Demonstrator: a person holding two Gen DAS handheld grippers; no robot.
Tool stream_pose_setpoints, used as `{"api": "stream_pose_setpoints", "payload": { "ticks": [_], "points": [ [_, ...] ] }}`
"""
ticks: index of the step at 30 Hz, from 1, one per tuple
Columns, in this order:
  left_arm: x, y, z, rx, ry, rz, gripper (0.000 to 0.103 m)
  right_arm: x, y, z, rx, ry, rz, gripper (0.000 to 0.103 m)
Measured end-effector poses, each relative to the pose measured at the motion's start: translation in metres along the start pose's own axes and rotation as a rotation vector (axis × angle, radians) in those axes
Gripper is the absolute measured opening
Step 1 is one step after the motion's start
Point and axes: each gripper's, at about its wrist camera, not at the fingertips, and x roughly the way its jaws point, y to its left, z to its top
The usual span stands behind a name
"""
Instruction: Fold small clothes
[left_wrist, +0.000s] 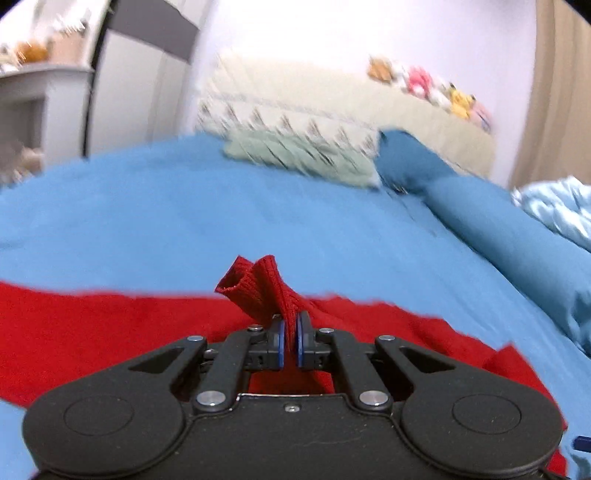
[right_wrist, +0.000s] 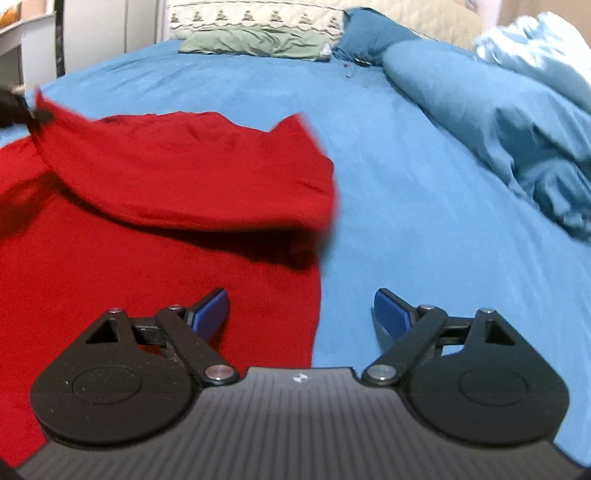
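Note:
A red knit garment (right_wrist: 155, 206) lies on the blue bedsheet (right_wrist: 406, 206). My left gripper (left_wrist: 290, 328) is shut on a ribbed cuff or hem of the red garment (left_wrist: 258, 284), which sticks up past the fingertips; the rest spreads below it (left_wrist: 92, 325). In the right wrist view the left gripper (right_wrist: 22, 110) shows at the far left edge, lifting a fold of the garment over its lower part. My right gripper (right_wrist: 301, 310) is open and empty, low over the garment's right edge, with one finger over red cloth and one over the sheet.
A rolled blue duvet (right_wrist: 498, 122) and a pale blue blanket (right_wrist: 539, 48) lie along the right side. A green cloth (right_wrist: 255, 42) and patterned pillows (right_wrist: 255, 14) sit at the head of the bed. A white shelf (left_wrist: 33, 103) stands at far left.

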Motion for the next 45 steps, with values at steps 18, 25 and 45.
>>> {"api": "stream_pose_setpoints", "payload": {
  "ticks": [18, 25, 45],
  "points": [
    [-0.031, 0.071, -0.012, 0.052, 0.153, 0.294, 0.046, 0.012, -0.019, 0.027, -0.057, 0.104, -0.038, 0.103],
    [-0.016, 0.041, 0.001, 0.108, 0.182, -0.002, 0.069, 0.018, 0.029, 0.061, -0.018, -0.031, 0.202, 0.103],
    [0.056, 0.056, 0.012, 0.108, 0.283, -0.005, 0.092, 0.108, 0.017, 0.084, 0.265, 0.044, 0.134, 0.103]
  ]
}}
